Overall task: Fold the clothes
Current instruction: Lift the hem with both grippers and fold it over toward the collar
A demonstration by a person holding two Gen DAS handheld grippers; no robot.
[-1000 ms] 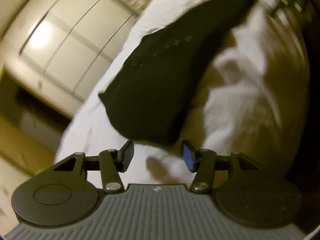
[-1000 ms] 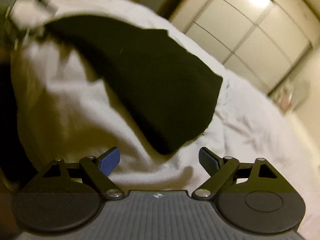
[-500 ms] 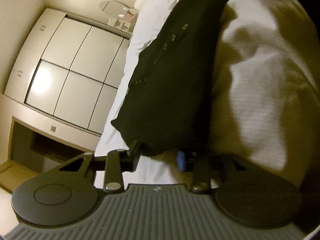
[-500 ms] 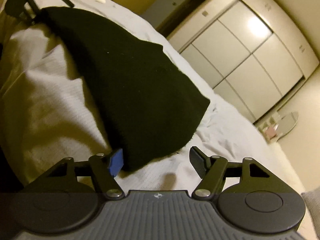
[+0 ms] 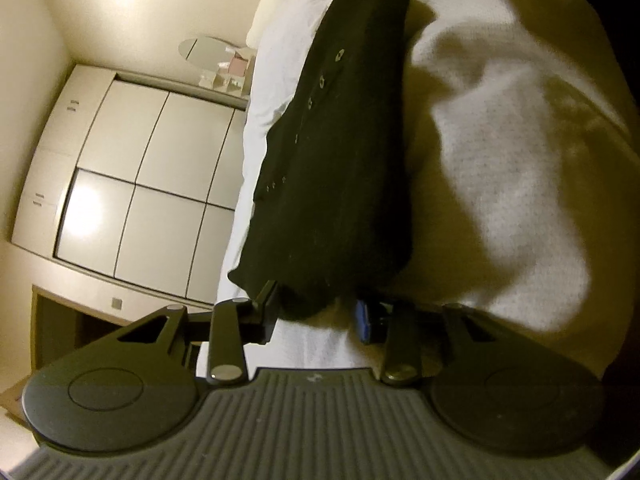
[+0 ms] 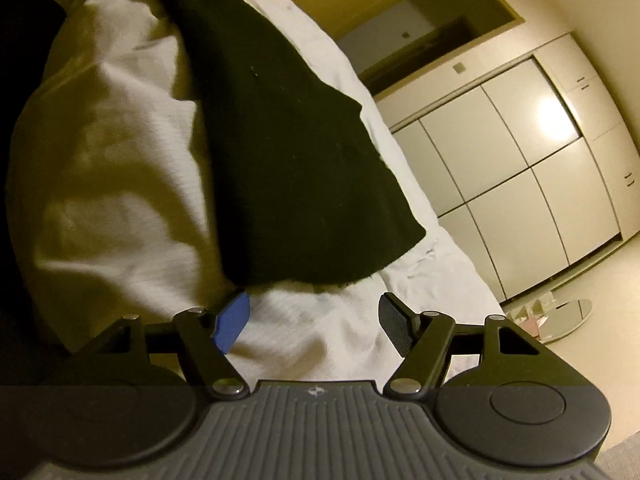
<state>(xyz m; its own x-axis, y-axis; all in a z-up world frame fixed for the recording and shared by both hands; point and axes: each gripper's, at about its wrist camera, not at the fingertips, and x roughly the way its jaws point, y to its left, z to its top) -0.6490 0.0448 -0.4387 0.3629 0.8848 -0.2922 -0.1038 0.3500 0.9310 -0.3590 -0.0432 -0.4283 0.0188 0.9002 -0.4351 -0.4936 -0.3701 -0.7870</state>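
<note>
Reaching for both ends of the black knit garment (image 5: 336,184) on the white bed (image 6: 320,320).
Left gripper (image 5: 316,316) and right gripper (image 6: 314,320) gape unclosed; seat each hem corner fully between fingers before pinching.

Black garment (image 5: 340,184) lies flat on the bed, over a white waffle-knit cloth (image 5: 516,208). Dark knit, small studs or eyelets in a line near one edge. Long tapered shape, near end rounded. In the right wrist view the same garment (image 6: 296,152) runs diagonally, white cloth (image 6: 112,168) bunched alongside.
</note>
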